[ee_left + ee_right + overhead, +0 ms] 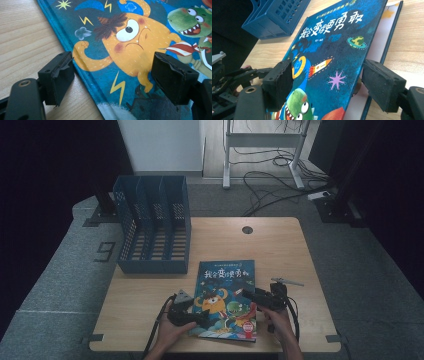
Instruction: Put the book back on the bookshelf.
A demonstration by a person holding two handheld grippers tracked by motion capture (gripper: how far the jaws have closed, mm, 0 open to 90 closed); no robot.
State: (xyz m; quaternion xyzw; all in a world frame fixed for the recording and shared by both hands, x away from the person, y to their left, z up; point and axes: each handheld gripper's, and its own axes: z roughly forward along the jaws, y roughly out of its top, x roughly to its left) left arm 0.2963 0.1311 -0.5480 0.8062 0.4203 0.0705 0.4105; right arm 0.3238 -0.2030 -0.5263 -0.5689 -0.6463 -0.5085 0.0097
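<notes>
A blue picture book (225, 280) with a yellow monster on its cover lies at the front middle of the wooden table (280, 250). My left gripper (202, 316) is at the book's lower left, open. In the left gripper view its jaws (112, 77) straddle the spine edge of the book (125, 37), one over the wood and one over the cover. My right gripper (250, 296) comes in from the right side, open. In the right gripper view the front cover (337, 37) stands lifted off the white page, its free edge between the wide jaws (327, 80).
A blue slotted file organiser (155, 227) stands at the table's back left, also seen in the right gripper view (274, 15). A round cable hole (247, 229) sits near the table's far edge. Cables and a desk frame lie on the floor beyond.
</notes>
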